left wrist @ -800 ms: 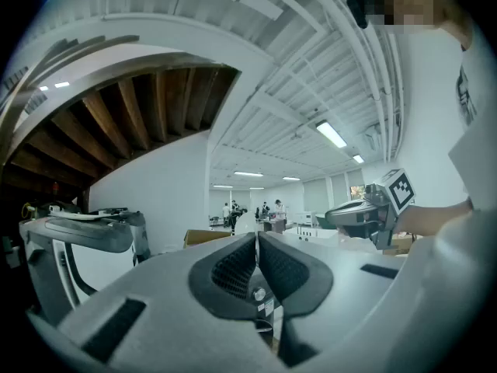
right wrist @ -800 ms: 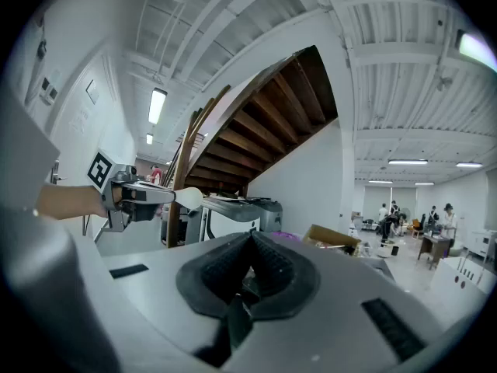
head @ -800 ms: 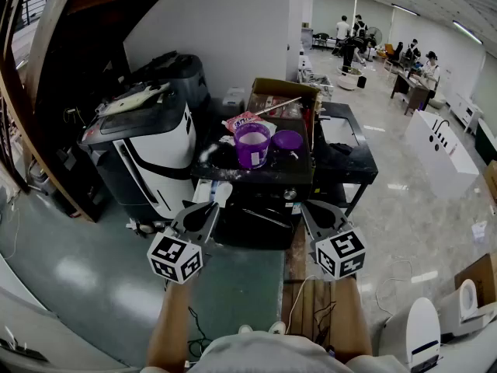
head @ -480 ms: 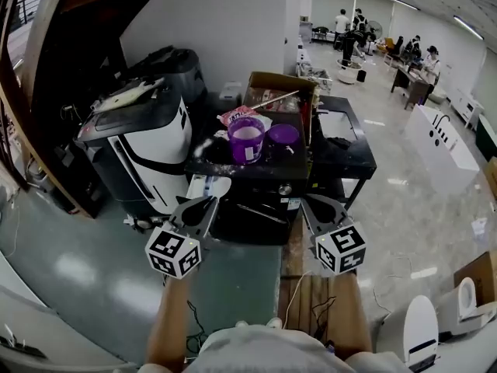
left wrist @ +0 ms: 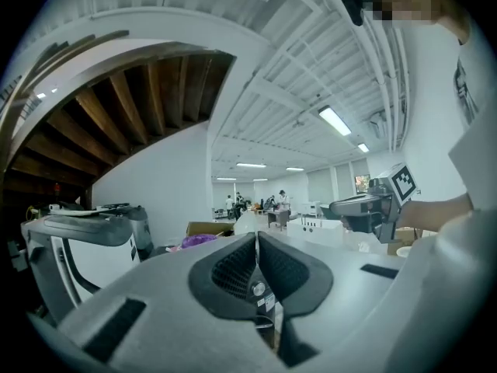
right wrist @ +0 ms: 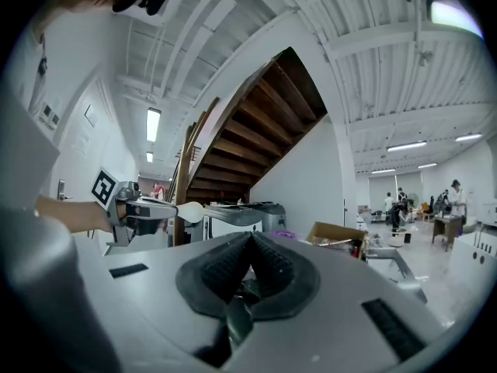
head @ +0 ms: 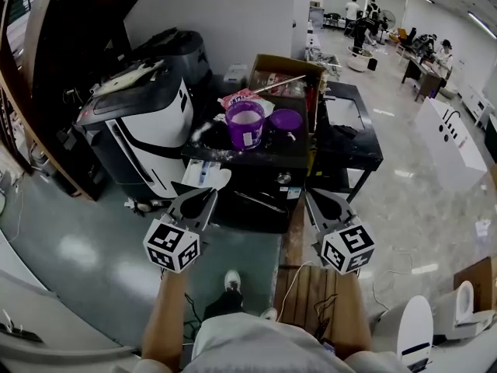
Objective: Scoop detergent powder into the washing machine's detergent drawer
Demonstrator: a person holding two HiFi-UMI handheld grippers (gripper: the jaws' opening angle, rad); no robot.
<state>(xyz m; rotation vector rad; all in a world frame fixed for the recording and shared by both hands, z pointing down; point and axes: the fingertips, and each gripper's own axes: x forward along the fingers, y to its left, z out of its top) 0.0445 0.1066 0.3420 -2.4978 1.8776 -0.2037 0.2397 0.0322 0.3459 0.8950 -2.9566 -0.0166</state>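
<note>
Nothing of the task is judged done yet: the purple tub (head: 245, 125) is seen on the dark surface (head: 268, 158) ahead, well apart from both grippers, and no scoop is held. The fingers of the left gripper (head: 208, 196) and right gripper (head: 311, 196) are pressed together, with nothing between them.

White wall (head: 225, 22), glossy grey floor (head: 70, 266) — wooden staircase (right wrist: 264, 123), ceiling strip lights (left wrist: 335, 120).

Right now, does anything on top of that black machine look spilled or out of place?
Yes, white powder looks spilled across the black machine top, left of the open purple tub. Its lid lies beside it.
</note>
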